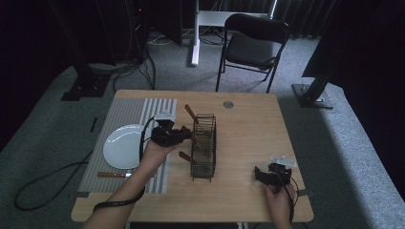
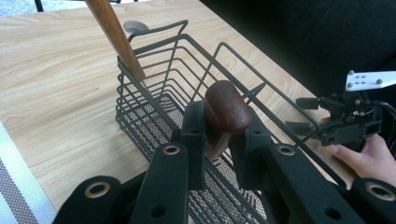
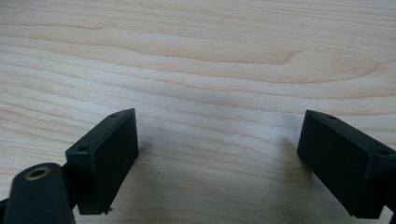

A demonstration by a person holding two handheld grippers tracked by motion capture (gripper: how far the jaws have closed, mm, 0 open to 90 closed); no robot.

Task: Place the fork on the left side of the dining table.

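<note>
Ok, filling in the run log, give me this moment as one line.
left tongs: shut on wooden handle, over wire basket | right tongs: open, empty, over bare table | plate: on striped mat

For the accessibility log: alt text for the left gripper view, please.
The left gripper is shut on a brown wooden handle over a black wire basket on a wooden table. Another handle leans in the basket; the right gripper sits beyond.
</note>
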